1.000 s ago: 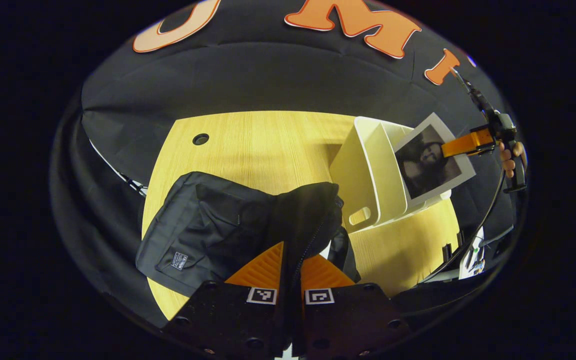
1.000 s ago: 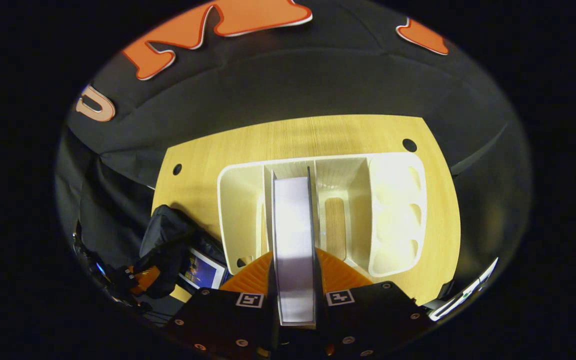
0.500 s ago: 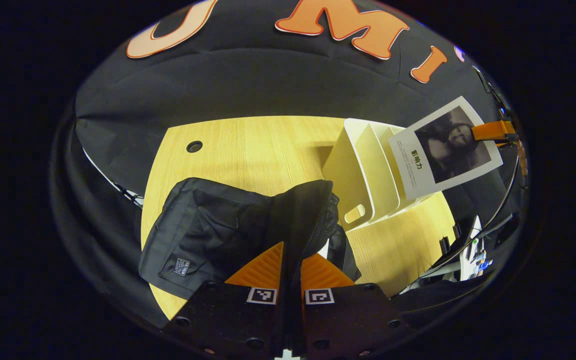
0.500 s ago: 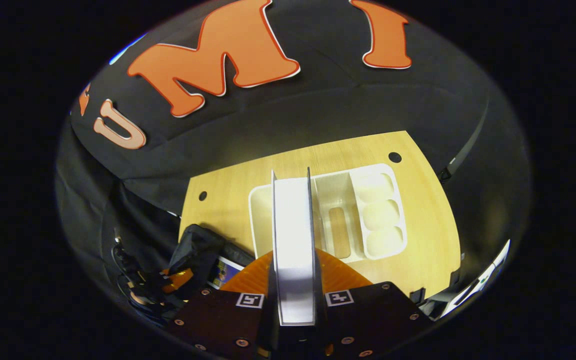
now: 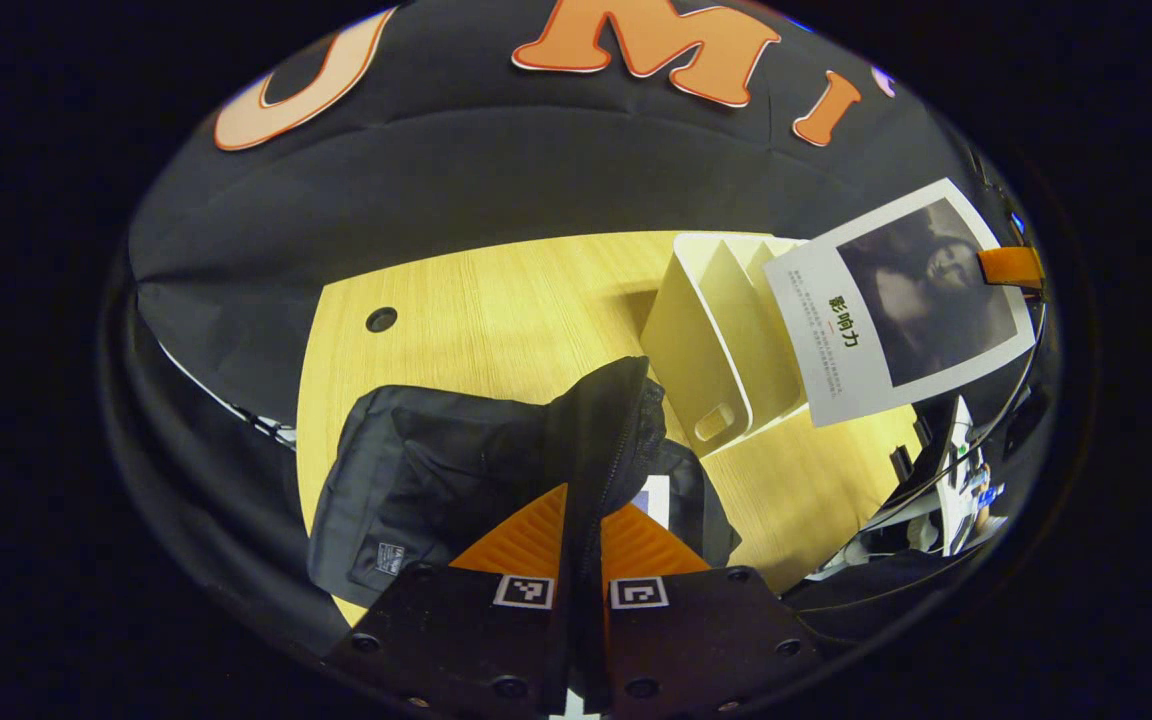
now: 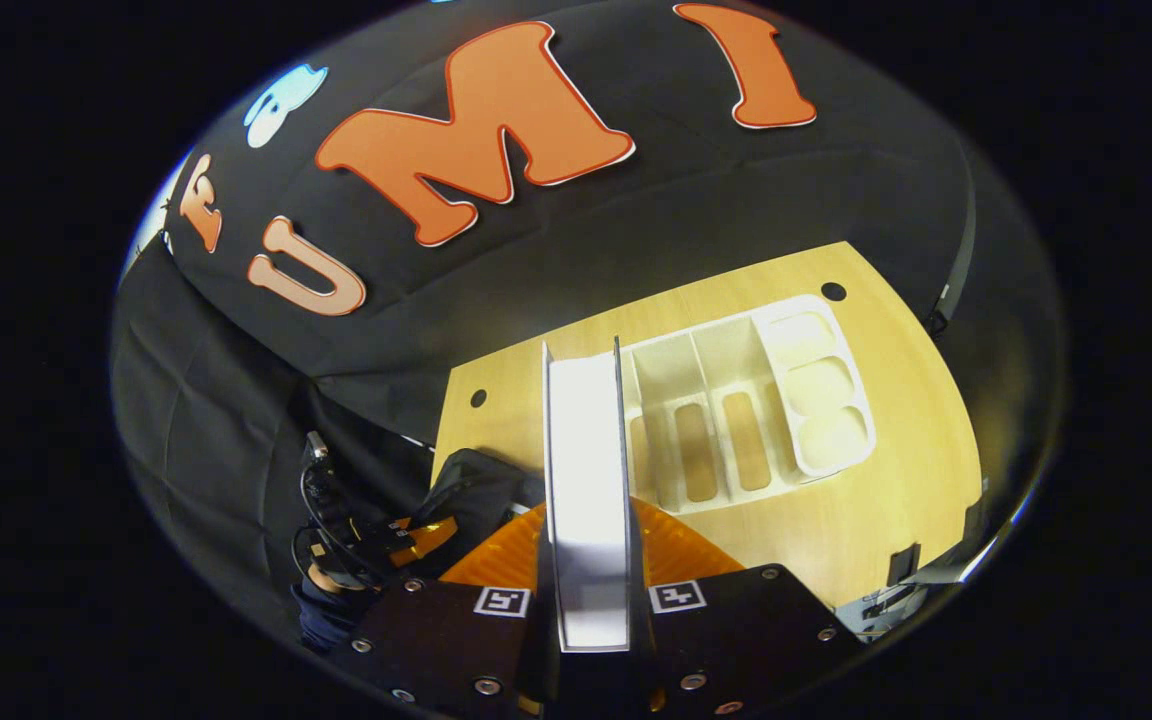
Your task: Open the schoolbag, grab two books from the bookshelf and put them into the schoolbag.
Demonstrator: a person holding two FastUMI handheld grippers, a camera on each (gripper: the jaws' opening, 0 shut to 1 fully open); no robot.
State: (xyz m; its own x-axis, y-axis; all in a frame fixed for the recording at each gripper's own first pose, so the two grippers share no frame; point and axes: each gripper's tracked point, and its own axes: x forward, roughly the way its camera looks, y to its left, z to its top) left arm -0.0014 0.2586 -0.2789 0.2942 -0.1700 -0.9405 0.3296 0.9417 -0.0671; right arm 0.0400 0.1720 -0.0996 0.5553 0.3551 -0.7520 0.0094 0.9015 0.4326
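Above the bookshelf [image 6: 746, 400], the right gripper [image 6: 588, 560] has lifted its clamped book [image 6: 586, 480] clear; left gripper [image 5: 584, 540] pinches the schoolbag [image 5: 496, 470].

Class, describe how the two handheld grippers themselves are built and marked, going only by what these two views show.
The left gripper and the right gripper look alike: each has a dark, flat body dotted with round screw heads and carries two small square black-and-white coded tags. Ridged, wedge-shaped fingers reach forward. In the right gripper view, dark cables run behind the left gripper.

Probably a recording booth: black cloth wall [image 6: 636, 230] behind a wooden table [image 5: 496, 300].
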